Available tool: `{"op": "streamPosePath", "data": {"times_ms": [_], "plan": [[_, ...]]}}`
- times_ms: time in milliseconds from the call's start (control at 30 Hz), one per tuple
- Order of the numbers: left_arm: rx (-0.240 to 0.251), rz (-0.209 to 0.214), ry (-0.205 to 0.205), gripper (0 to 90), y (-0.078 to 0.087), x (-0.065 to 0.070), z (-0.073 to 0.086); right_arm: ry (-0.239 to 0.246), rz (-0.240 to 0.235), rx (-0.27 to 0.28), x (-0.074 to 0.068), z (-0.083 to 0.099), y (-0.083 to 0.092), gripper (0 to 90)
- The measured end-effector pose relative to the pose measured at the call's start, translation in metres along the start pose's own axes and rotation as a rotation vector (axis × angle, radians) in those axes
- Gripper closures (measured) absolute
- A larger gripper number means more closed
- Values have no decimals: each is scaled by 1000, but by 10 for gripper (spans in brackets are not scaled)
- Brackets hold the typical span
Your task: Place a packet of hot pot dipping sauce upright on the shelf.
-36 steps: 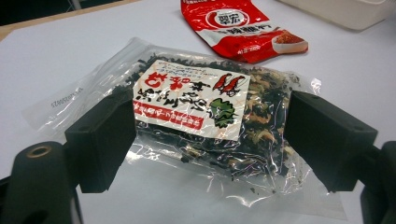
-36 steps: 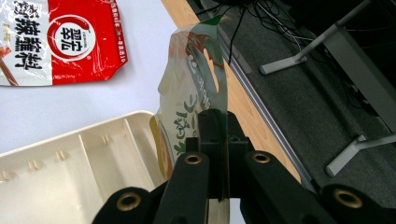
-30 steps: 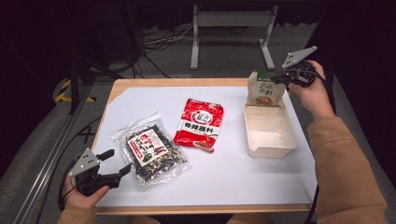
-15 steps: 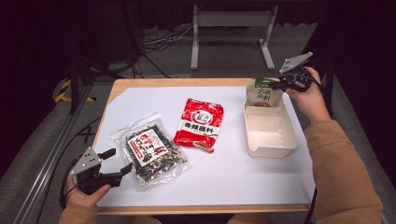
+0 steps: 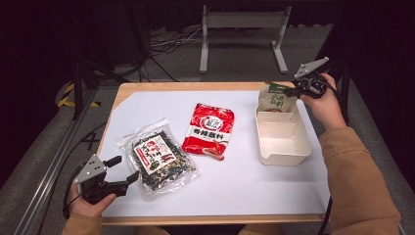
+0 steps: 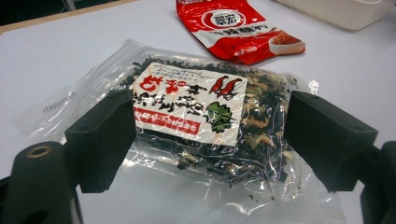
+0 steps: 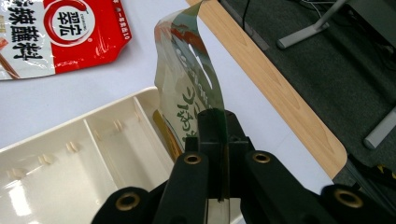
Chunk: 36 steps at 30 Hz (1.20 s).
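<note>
Your right gripper (image 5: 293, 90) is clamped on the top edge of a green-and-tan packet (image 5: 275, 99), its two black jaws pressed flat together with the thin film pinched between them, as the right gripper view shows (image 7: 215, 126). You hold the packet (image 7: 187, 88) upright, its lower end down inside the far compartment of the cream tray (image 5: 303, 147) at the right side of the table (image 5: 161, 87). In the right gripper view the packet curls up and away from the jaws, above the tray's divider walls (image 7: 98, 135).

Your left gripper (image 5: 122, 170) sits at the near left corner with its jaws spread wide and gripping nothing. In the left gripper view (image 6: 210, 135) the jaws stand to either side of the clear bag of dried greens (image 6: 201, 121), just short of it, without pressing on it. The bag (image 5: 157, 159) lies flat on the white sheet (image 5: 235, 181). A red sauce packet (image 5: 209, 129) lies flat between the bag and the tray, apart from both.
</note>
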State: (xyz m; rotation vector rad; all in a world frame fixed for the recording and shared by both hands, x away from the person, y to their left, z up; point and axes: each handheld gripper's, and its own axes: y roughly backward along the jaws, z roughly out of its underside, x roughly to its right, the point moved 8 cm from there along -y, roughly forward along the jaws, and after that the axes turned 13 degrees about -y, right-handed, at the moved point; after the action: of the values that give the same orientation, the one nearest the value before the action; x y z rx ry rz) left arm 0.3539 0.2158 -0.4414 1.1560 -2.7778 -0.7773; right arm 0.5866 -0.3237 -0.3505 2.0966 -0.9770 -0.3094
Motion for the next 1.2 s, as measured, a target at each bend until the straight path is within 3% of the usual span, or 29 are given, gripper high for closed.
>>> {"op": "streamPosePath", "data": {"times_ms": [233, 400, 500, 667, 833, 933, 1200], "plan": [[0, 2, -3, 176, 0, 0, 0, -32, 15, 2, 3, 3, -2, 884], [-2, 6, -4, 176, -2, 0, -1, -38, 19, 0, 0, 2, -1, 813], [0, 8, -3, 176, -3, 0, -1, -50, 33, 13, 0, 1, 0, 725], [1, 17, -9, 176, -6, 0, -3, -80, 55, 51, 2, 0, 5, 595], [2, 26, -18, 176, -9, 0, -5, -83, 73, 82, 1, -2, 13, 536], [3, 33, -14, 176, -11, 0, -6, -80, 119, 120, 1, -6, 23, 466], [10, 48, -26, 176, -17, 0, -10, -75, 128, 206, -16, -15, 45, 438]]}}
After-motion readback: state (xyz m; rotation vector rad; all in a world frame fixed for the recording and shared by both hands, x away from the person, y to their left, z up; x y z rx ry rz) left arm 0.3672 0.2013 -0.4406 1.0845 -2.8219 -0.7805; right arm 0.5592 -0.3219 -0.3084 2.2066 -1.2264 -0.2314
